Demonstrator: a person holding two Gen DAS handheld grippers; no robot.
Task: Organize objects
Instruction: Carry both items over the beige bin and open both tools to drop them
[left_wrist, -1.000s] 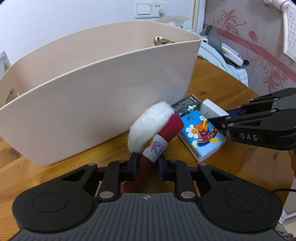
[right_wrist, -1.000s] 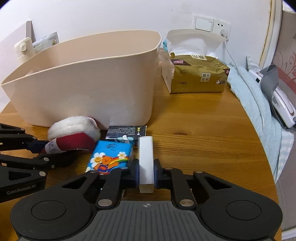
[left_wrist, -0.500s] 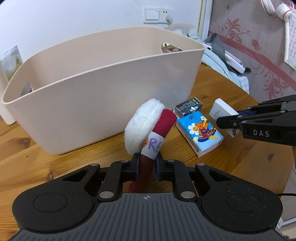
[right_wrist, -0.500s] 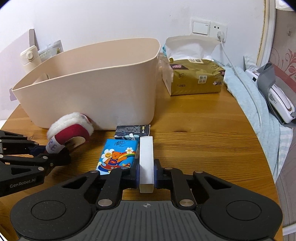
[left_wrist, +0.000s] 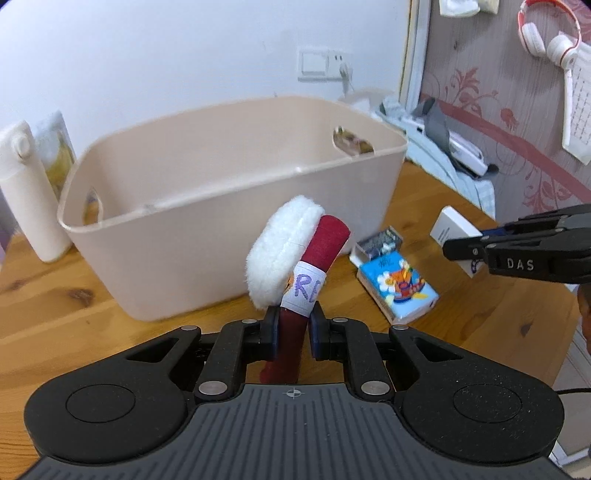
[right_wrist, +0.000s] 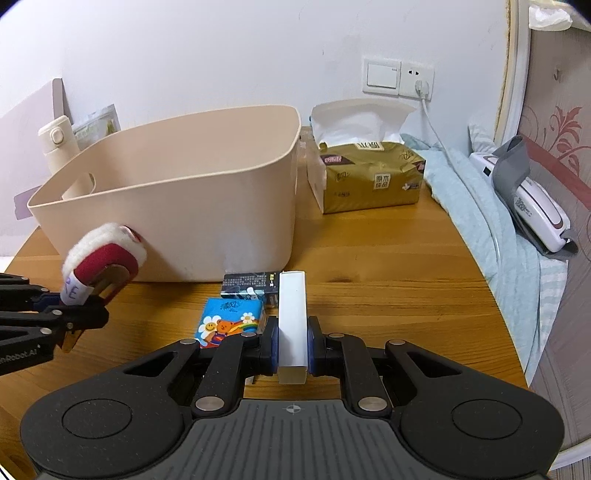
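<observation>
Left gripper (left_wrist: 292, 328): clamped on red-and-white plush (left_wrist: 295, 258).
Right gripper (right_wrist: 291, 345): clamped on white box (right_wrist: 292, 314).
Right view only: one tissue pack (right_wrist: 373, 177) is seen.
On table: two packets, one bin (right_wrist: 184, 206).

A gold pack of tissues (right_wrist: 371, 177) sits far ahead of the tool, a bit to the right. Behind it a wall socket (right_wrist: 417, 79) has a white plug in it. A cream bottle (left_wrist: 26, 192) stands far ahead on the left. Red and white headphones (left_wrist: 550, 37) hang high up on the right.
</observation>
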